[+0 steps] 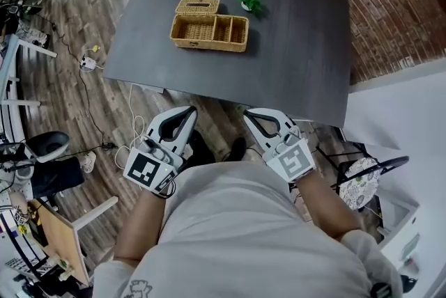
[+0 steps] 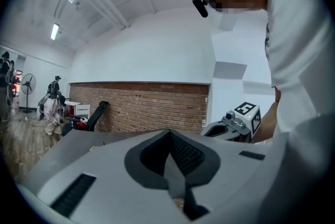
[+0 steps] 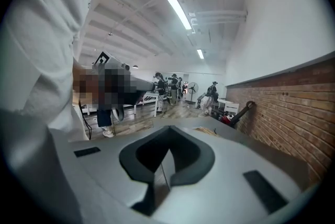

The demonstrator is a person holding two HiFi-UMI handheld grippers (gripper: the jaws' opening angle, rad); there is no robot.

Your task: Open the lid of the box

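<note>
Grey table [image 1: 293, 46]: wicker box [image 1: 209, 32] set far off. Left tool [image 1: 189, 111], right tool [image 1: 249, 113] closed, nothing held. Lid [image 1: 197, 6] opening judged not begun.

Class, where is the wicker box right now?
In the head view, the box sits left of centre on the table, toward its far edge, with the plant just to its right.

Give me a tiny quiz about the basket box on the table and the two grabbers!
1. True or false: the right gripper touches the wicker box.
2. What stands next to the box on the grey table? A) a mug B) a small green plant C) a book
3. Fill in: the left gripper has its jaws ____.
Key: 1 false; 2 B; 3 shut.
</note>
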